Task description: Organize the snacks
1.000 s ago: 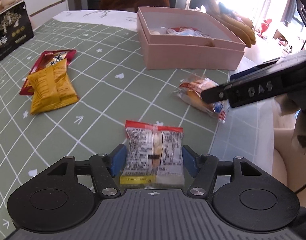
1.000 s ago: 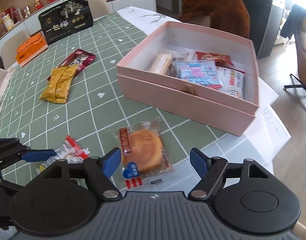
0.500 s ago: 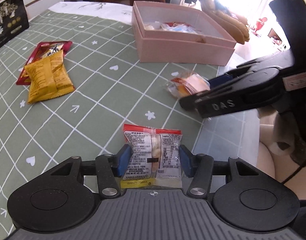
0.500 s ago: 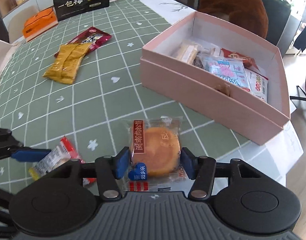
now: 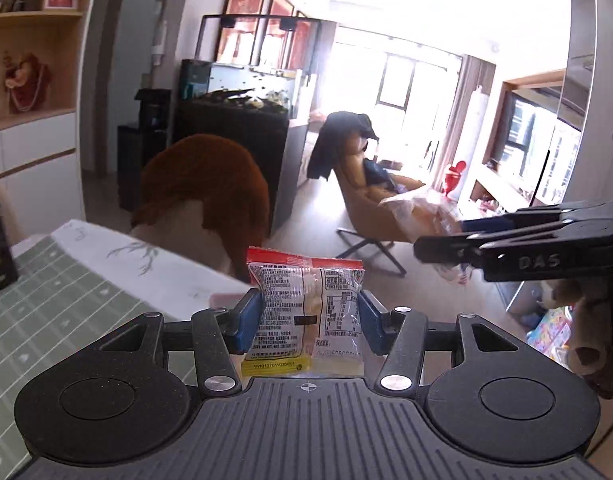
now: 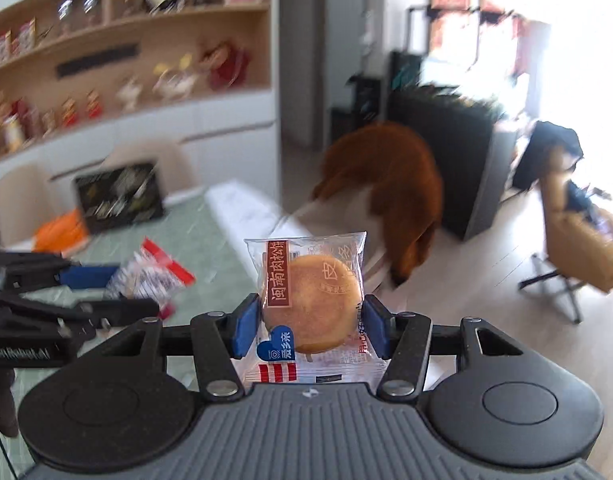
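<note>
Both lifted off table since a moment ago: left claw (image 5: 309, 316) clamped on packet (image 5: 305, 304), right claw (image 6: 309, 326) clamped on cake (image 6: 312, 304); box next, out of view.

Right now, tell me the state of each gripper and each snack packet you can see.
left gripper: shut on the red-topped snack packet.
red-topped snack packet: upright between the blue pads, lifted off the table.
right gripper: shut on the round cake packet.
round cake packet: sealed, upright, held in the air.
</note>
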